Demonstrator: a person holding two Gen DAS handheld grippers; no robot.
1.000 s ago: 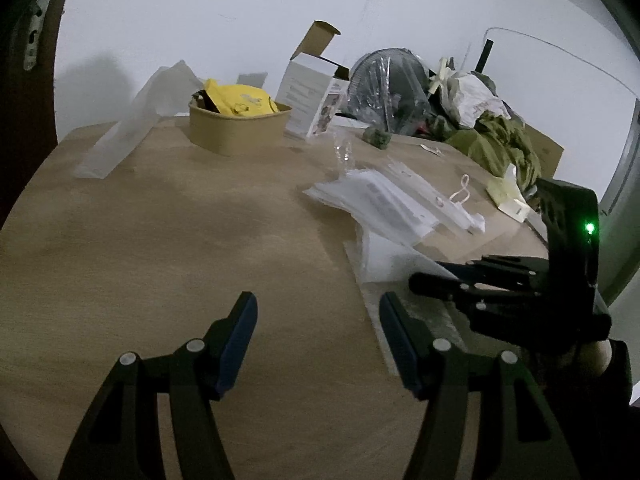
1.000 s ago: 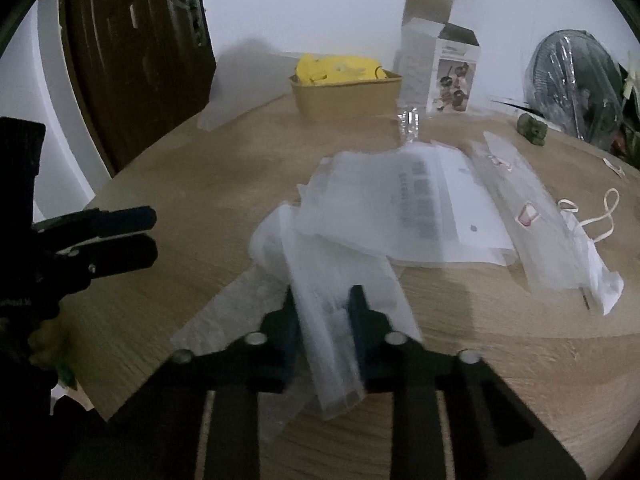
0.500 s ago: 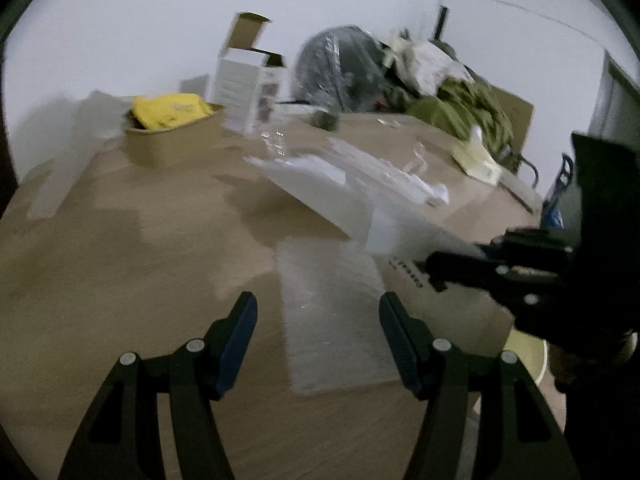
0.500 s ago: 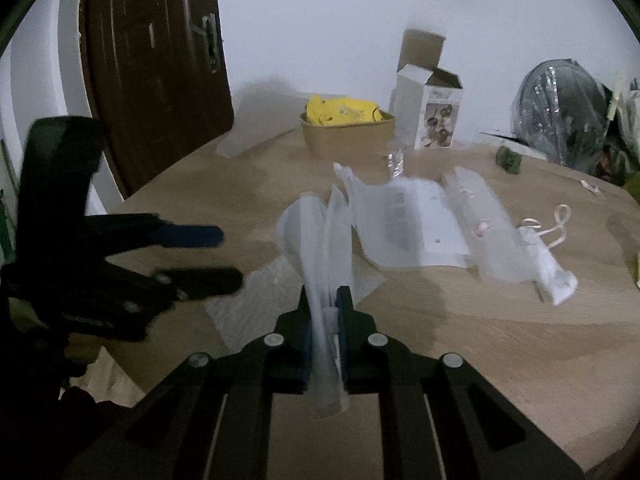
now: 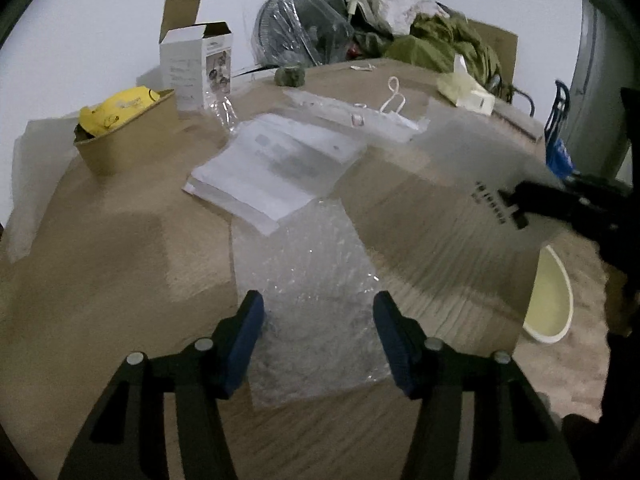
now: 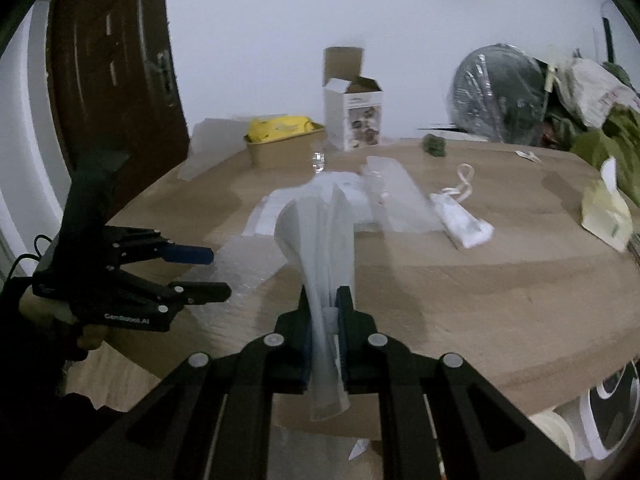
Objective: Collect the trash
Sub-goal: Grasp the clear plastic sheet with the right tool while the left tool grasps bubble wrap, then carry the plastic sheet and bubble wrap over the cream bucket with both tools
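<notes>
Bubble wrap (image 5: 316,300) lies on the table (image 5: 120,260), papers (image 5: 276,164) just behind it. Bowl (image 5: 124,140) far left, open box (image 5: 196,68) behind.

Both views are dim and slightly grainy, with a cool, flat cast from the pale wall (image 6: 280,40); no lamp shows. The fisheye lenses bend straight lines hard: the tabletop (image 5: 100,264) bulges like a dome, and black vignette fills the corners. Soft, broad shadows lie on the wood, one patch left of the bubble wrap (image 5: 316,280). In the left view the clear plastic bag (image 5: 480,168) is smeared by motion blur, as is the right claw (image 5: 524,204) holding it. The right view is softer overall: the door (image 6: 108,80) and the white box (image 6: 354,120) blur, while the bag (image 6: 324,248) shows streaking.
</notes>
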